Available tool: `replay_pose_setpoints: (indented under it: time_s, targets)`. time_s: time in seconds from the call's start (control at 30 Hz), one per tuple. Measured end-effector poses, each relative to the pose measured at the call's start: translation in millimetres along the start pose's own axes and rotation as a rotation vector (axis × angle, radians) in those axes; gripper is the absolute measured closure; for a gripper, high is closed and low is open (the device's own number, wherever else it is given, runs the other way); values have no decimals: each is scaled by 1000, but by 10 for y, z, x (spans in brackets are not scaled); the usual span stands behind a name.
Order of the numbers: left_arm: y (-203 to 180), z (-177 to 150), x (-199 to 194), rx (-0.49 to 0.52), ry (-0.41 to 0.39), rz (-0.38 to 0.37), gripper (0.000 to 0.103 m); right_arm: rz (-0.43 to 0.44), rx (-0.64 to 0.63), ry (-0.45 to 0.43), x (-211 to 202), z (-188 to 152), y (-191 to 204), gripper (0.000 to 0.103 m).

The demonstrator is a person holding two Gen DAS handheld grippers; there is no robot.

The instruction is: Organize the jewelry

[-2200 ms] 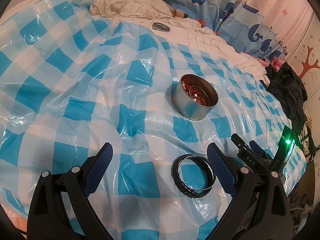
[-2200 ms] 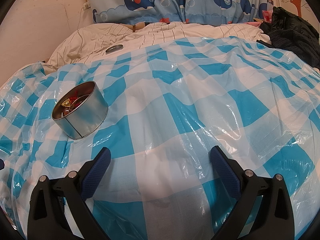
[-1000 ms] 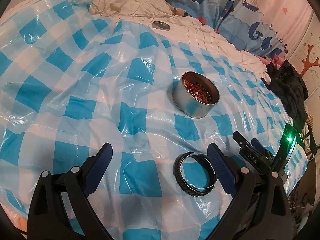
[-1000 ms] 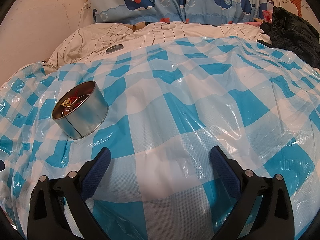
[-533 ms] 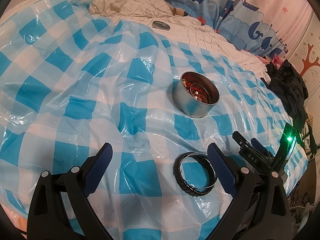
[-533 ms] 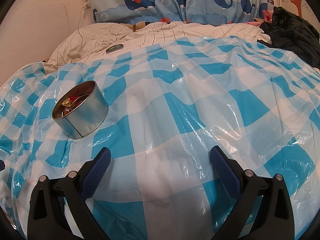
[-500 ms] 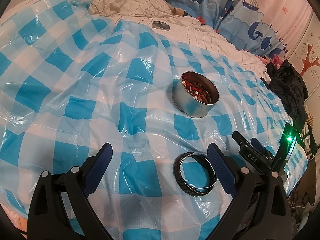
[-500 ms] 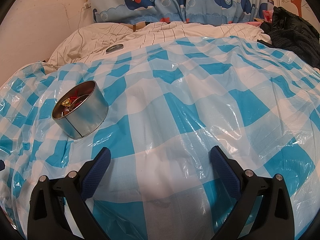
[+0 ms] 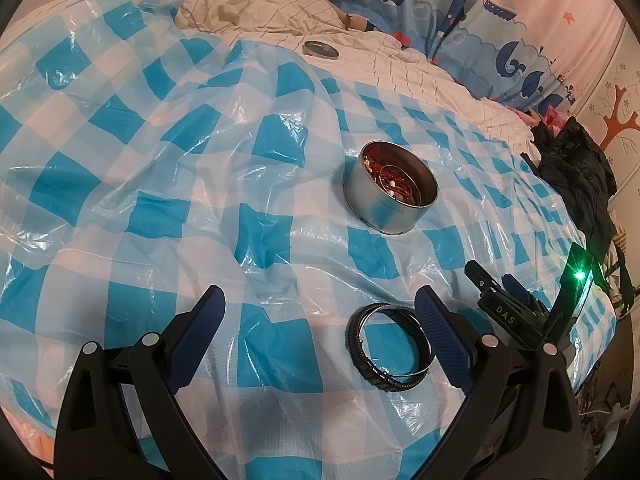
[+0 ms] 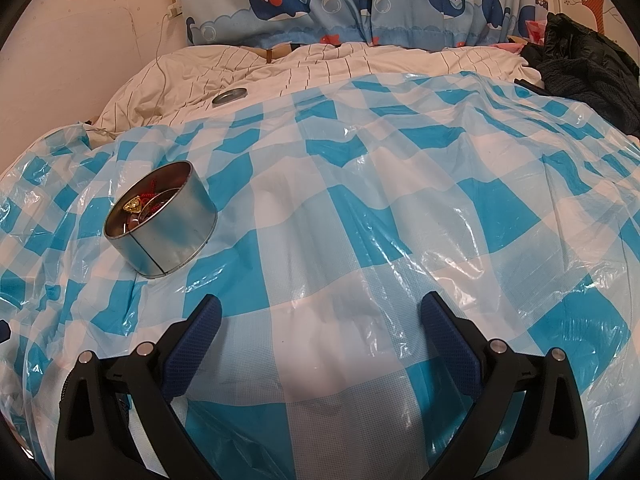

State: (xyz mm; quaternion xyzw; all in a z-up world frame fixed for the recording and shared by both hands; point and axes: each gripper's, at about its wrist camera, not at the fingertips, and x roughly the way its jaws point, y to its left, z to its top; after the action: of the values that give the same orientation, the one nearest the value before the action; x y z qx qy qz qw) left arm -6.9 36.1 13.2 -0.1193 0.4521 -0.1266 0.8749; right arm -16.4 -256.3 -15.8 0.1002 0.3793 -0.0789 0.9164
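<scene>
A round silver tin [image 9: 390, 192] holding red and gold jewelry stands on the blue-and-white checked plastic sheet [image 9: 160, 184]; it also shows in the right wrist view [image 10: 160, 222] at the left. A black braided bracelet with a thin silver bangle [image 9: 390, 346] lies on the sheet just inside my left gripper's right finger. My left gripper [image 9: 320, 320] is open and empty above the sheet. My right gripper [image 10: 320, 320] is open and empty over the sheet, to the right of the tin; part of it shows in the left wrist view [image 9: 520, 308].
The tin's lid [image 9: 320, 49] lies on the striped white bedding at the back, also seen in the right wrist view [image 10: 229, 96]. Whale-print curtains [image 10: 360, 0] hang behind. Dark clothing [image 10: 580, 64] is piled at the right. The sheet is wrinkled and drops off at the near edge.
The left wrist view has shifted very slightly; the tin and bracelet sit where they were. Both grippers stay open. The right wrist view is unchanged.
</scene>
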Motion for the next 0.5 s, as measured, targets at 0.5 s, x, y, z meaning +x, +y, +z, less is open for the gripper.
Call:
replay_pose_setpoints:
  time_s: [0.5]
  targets:
    - [0,-5,-13,2,3,4,11,0,0,0,7,-3,8,7]
